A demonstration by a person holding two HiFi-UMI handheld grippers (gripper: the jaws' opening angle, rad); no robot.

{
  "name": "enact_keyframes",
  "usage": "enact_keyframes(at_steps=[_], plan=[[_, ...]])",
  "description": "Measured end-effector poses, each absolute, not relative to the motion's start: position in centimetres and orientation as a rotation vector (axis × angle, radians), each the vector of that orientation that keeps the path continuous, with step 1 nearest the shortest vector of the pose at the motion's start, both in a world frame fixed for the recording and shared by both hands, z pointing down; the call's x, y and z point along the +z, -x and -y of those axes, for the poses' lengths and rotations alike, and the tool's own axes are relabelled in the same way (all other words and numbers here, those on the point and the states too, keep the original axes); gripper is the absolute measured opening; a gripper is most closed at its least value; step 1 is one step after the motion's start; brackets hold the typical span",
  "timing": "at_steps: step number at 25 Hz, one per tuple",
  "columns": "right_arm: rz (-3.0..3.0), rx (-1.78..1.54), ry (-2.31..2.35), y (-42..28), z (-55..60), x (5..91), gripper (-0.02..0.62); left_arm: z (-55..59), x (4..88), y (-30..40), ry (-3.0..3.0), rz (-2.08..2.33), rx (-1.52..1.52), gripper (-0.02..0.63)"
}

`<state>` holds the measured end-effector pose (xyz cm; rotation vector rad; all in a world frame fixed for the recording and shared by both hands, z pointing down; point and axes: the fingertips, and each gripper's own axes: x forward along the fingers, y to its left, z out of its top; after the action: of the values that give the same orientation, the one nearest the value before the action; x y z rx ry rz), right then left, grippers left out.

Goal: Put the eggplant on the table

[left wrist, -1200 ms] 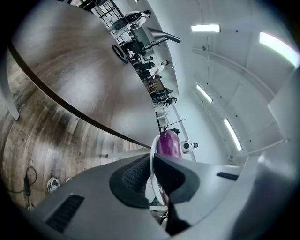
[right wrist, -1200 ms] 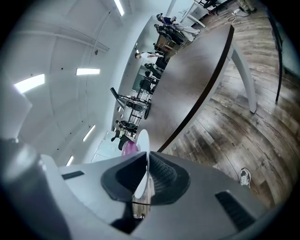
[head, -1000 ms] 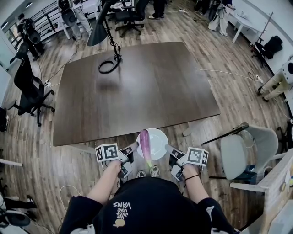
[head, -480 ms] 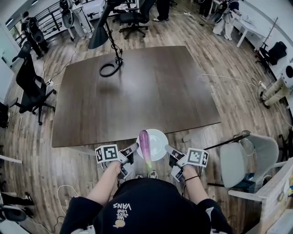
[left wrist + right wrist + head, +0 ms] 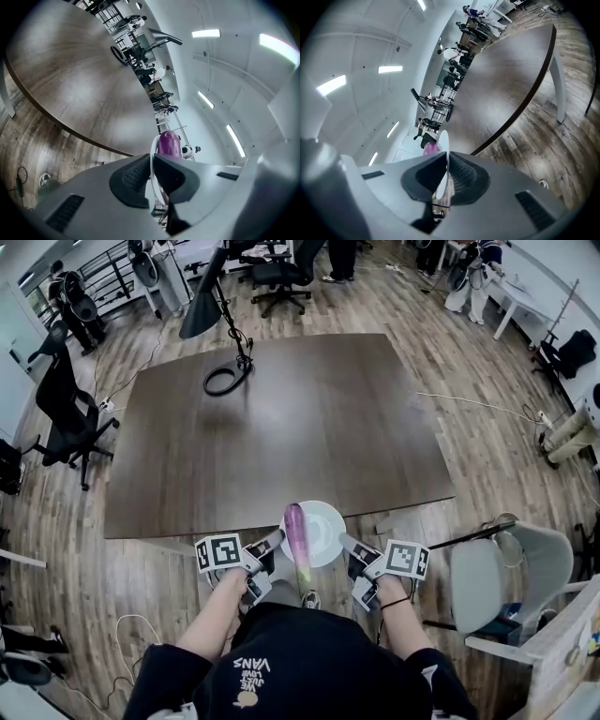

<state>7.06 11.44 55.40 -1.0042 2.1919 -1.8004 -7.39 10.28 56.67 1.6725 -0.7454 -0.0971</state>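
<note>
A long purple eggplant [image 5: 296, 538] with a green stem end lies across a white plate [image 5: 324, 527]. Both grippers carry the plate by its rim, just at the near edge of the dark brown table [image 5: 281, 427]. My left gripper [image 5: 275, 542] is shut on the plate's left rim [image 5: 152, 173], and the eggplant [image 5: 168, 143] shows beyond its jaws. My right gripper [image 5: 349, 546] is shut on the right rim of the plate [image 5: 443, 154], with a bit of the eggplant [image 5: 431, 147] past it.
A black desk lamp [image 5: 225, 371] stands at the table's far left. A grey chair [image 5: 497, 568] is on the right beside the table's corner, and black office chairs [image 5: 66, 418] are on the left. Cables lie on the wooden floor [image 5: 487, 409].
The person and both grippers have come a little closer to the table's near edge with the plate and eggplant. Both grips are unchanged.
</note>
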Motion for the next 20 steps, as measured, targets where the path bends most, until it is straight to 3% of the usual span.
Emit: enact_keyframes(at_steps=[20], plan=[[-2.128,-1.76,1.078,-5.7,-2.9,54.7,0.031,-0.8,56.1,8.6,-1.701,0.678,-0.045,0.029]])
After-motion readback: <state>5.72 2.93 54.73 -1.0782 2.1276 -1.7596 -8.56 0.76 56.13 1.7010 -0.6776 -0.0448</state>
